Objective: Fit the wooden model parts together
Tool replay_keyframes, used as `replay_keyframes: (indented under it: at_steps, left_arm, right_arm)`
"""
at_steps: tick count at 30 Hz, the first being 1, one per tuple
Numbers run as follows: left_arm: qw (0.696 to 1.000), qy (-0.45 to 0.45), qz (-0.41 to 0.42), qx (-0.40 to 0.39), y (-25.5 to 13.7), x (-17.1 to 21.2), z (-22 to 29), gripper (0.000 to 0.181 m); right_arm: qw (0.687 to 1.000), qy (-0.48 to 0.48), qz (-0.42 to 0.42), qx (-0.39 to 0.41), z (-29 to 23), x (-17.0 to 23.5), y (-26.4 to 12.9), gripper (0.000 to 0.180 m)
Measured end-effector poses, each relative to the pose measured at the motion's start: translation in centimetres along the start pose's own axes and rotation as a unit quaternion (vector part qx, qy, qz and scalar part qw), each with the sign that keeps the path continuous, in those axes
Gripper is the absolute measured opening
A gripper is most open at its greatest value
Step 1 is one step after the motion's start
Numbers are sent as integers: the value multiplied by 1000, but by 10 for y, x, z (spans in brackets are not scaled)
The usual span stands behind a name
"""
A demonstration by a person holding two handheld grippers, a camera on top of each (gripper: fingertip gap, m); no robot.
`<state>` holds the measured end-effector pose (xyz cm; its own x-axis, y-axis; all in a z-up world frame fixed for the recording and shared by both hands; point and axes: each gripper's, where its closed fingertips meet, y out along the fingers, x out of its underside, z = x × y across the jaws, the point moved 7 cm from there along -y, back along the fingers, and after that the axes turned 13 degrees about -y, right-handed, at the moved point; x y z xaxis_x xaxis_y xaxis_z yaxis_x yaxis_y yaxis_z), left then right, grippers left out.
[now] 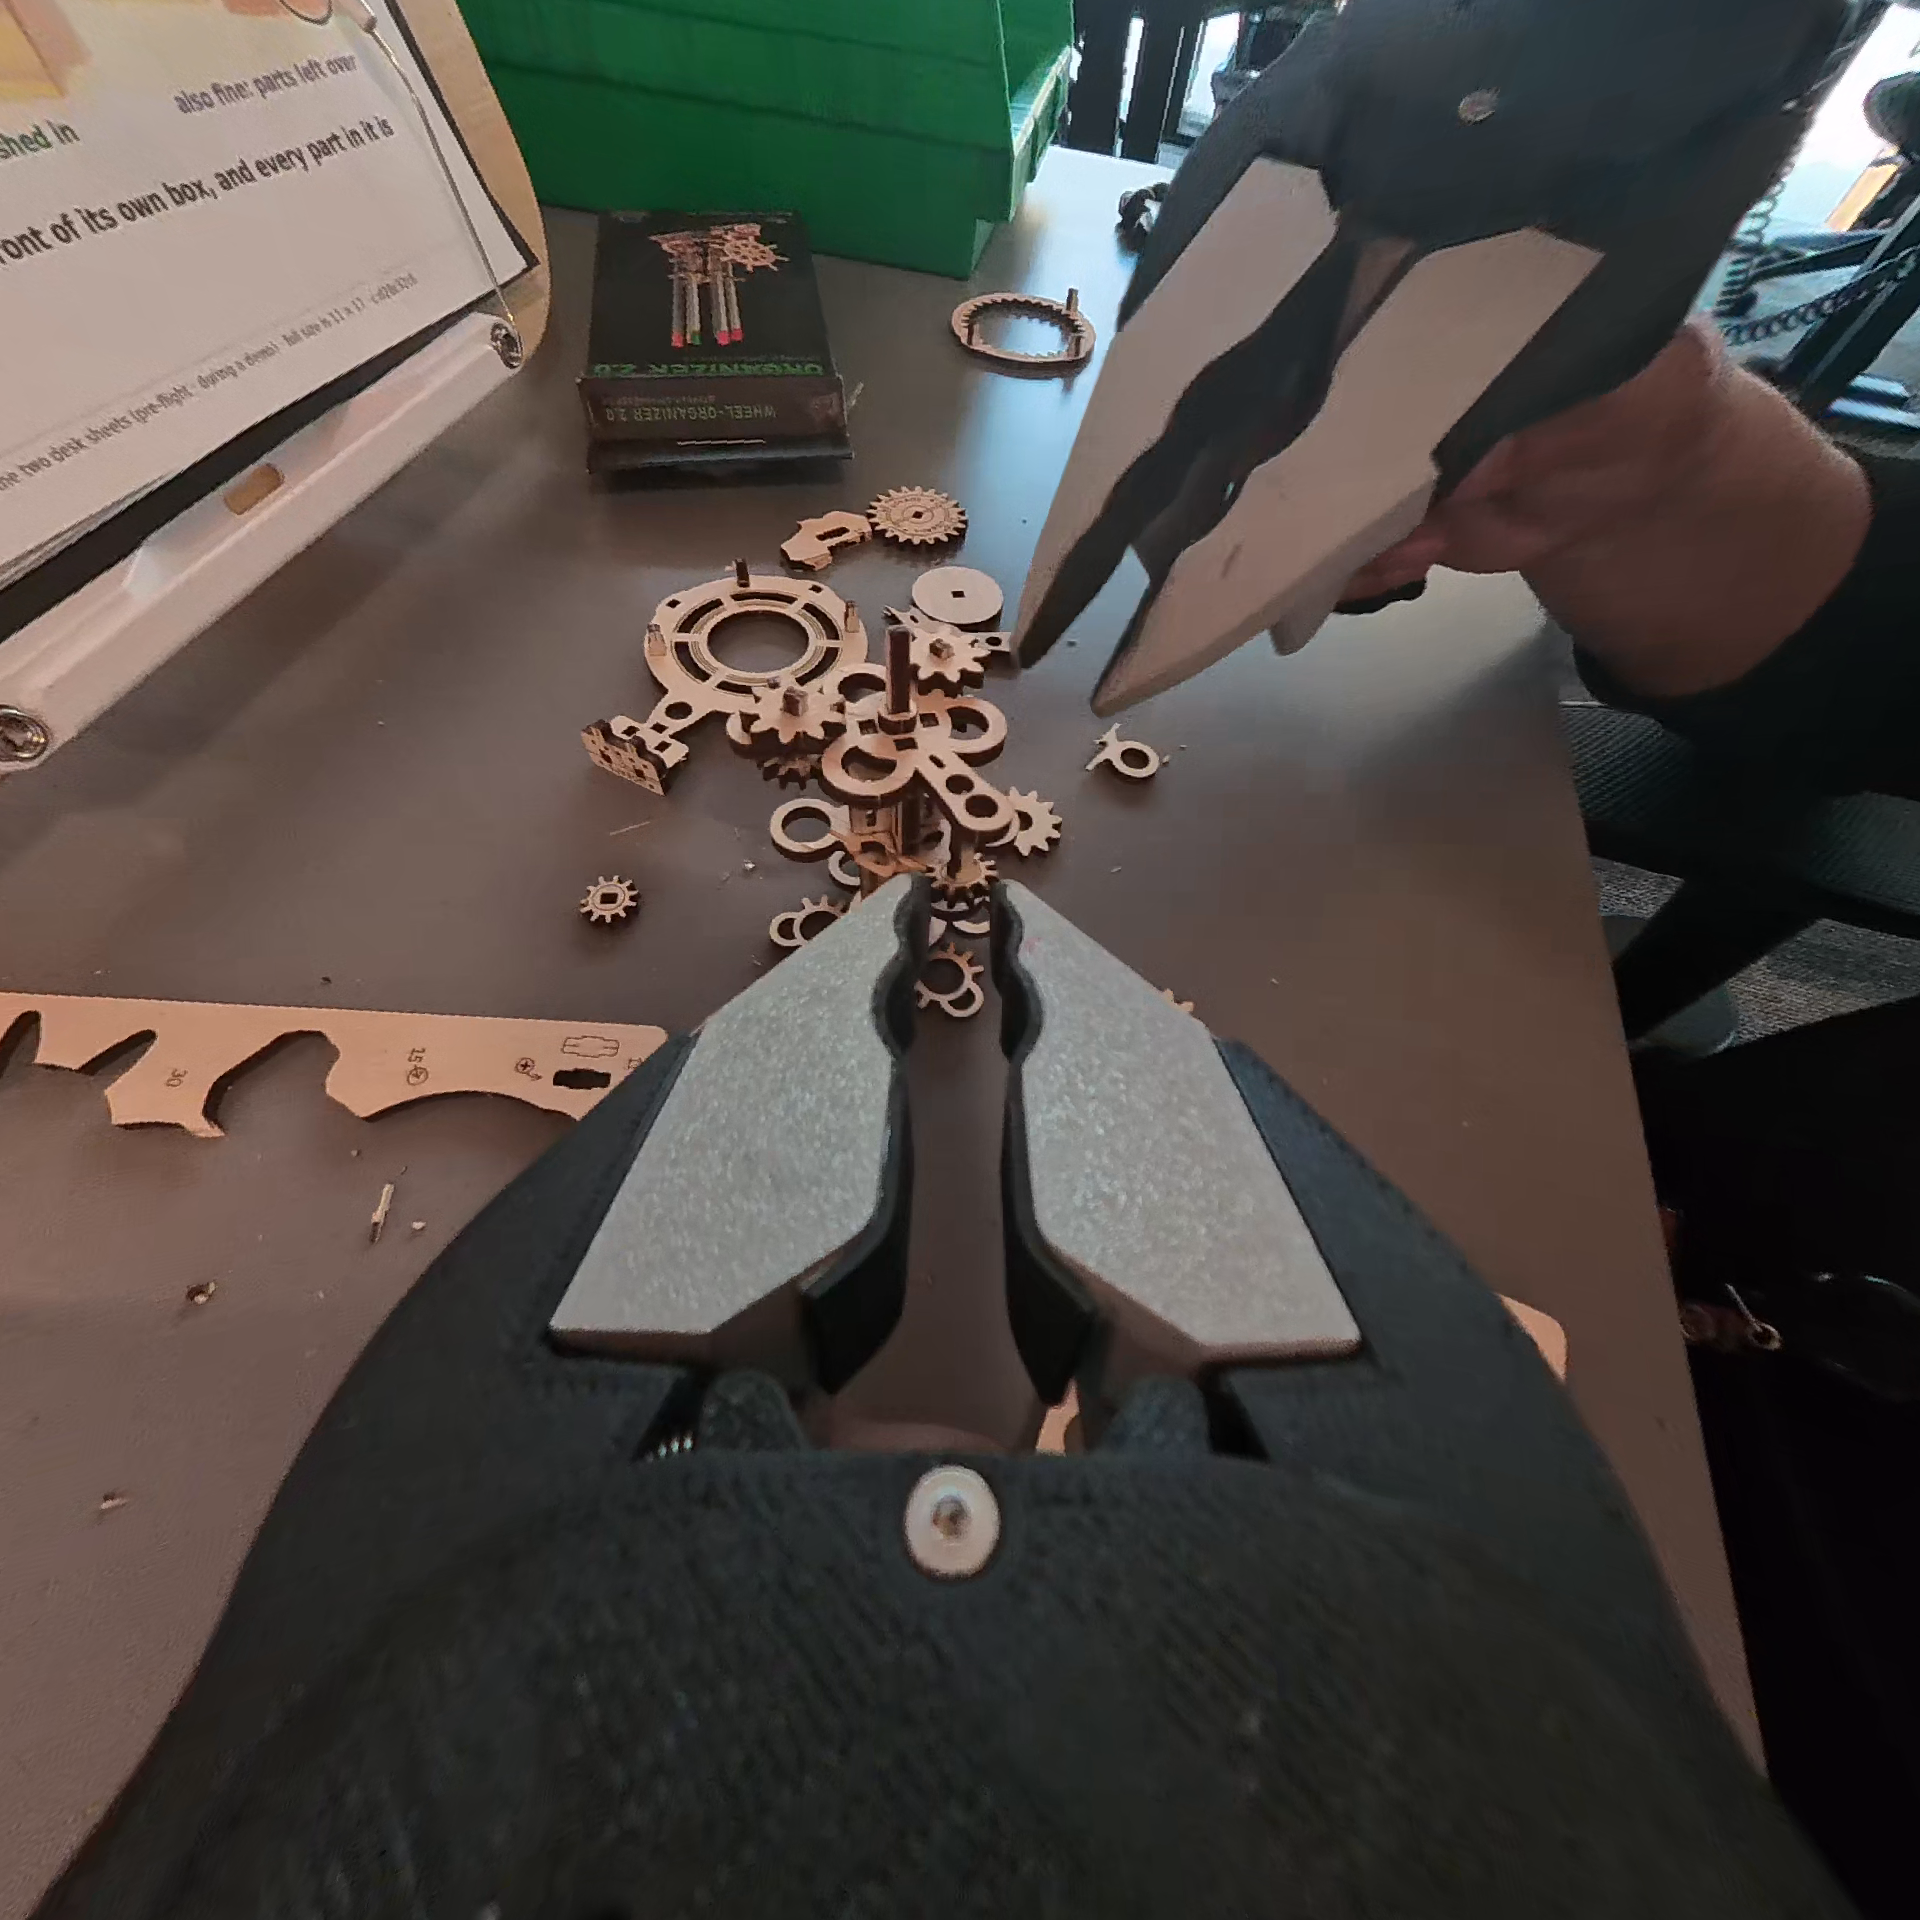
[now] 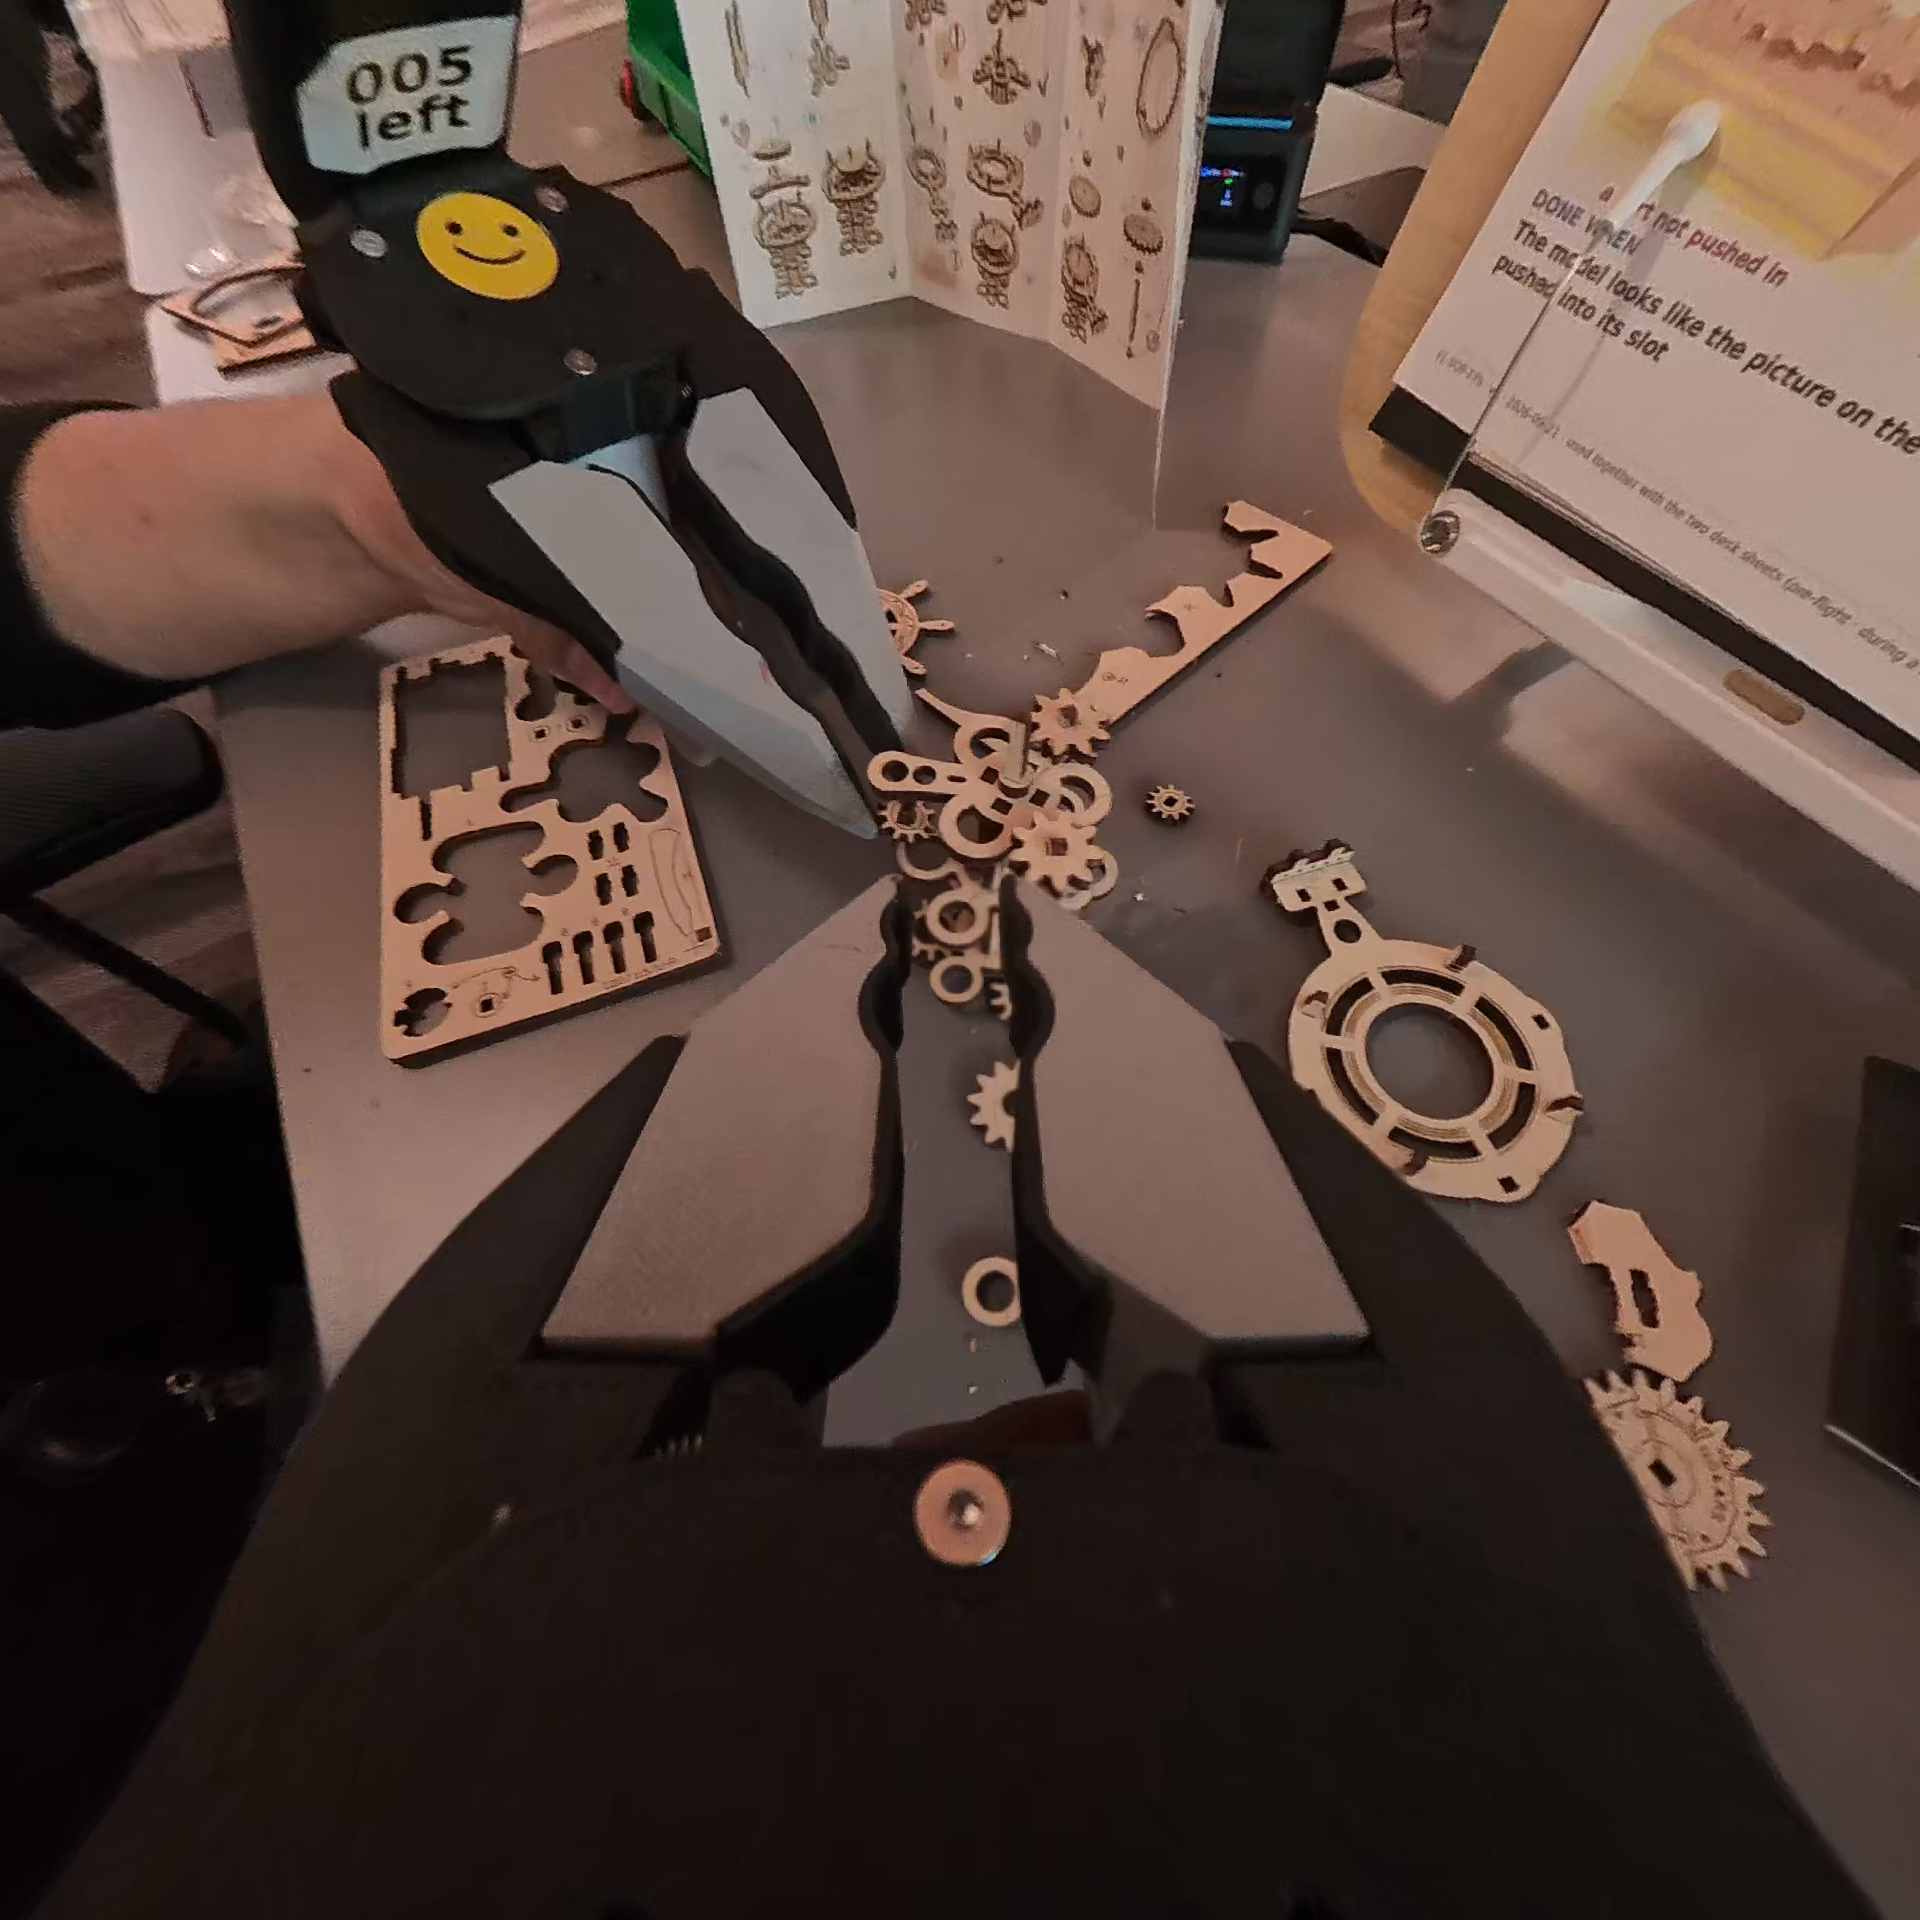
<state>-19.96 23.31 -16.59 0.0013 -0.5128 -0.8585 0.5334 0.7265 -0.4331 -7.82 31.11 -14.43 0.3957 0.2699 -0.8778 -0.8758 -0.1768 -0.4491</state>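
A half-built wooden assembly point(image 1: 904, 758) of ringed plates, small gears and an upright axle stands mid-table; it also shows in the right wrist view point(image 2: 987, 800). My left gripper point(image 1: 951, 896) is nearly closed on its near lower edge, seen from the other side in the right wrist view point(image 2: 878, 774). My right gripper point(image 2: 951, 899) has a narrow gap and holds nothing; loose rings point(image 2: 954, 935) lie under its tips. In the left wrist view it point(image 1: 1060, 681) hangs just right of the assembly. A round frame plate point(image 1: 748, 644) lies beside the assembly point(image 2: 1434, 1070).
Loose parts lie around: a big gear point(image 1: 914, 516), a disc point(image 1: 956, 597), a small gear point(image 1: 608, 899), a toothed ring point(image 1: 1023, 327). A dark box point(image 1: 712, 343) and green bin point(image 1: 769, 114) stand behind. Punched sheets point(image 2: 530, 852) point(image 1: 312, 1060), a leaflet point(image 2: 956, 166) and a sign stand point(image 2: 1662, 364) ring the area.
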Motion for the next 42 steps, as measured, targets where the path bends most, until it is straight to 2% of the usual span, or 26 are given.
replay_keyframes:
  at_steps: [4, 7, 9, 16, 31, 42]
  left_arm:
    - [1000, 1, 3, -4, 0, -1, 0, 9]
    - [1000, 2, 5, -5, 1, -1, 0, 9]
    - [1000, 2, 7, -7, 1, -2, 0, 9]
    - [1000, 8, 4, -17, 2, -1, 0, 9]
    - [999, 33, 17, -14, 2, -3, 6, 9]
    - [999, 16, 26, -15, 0, -4, 3, 9]
  right_arm:
    - [1000, 11, 15, 3, 11, -1, -2, 19]
    - [999, 20, 21, -18, 18, -2, 0, 34]
    - [998, 33, 15, -42, 21, -1, 5, 37]
    - [996, 28, -1, -80, 22, -3, 20, 34]
    - [998, -15, -15, -51, 19, -3, 22, 30]
    - [999, -23, -14, -45, 19, -1, 20, 28]
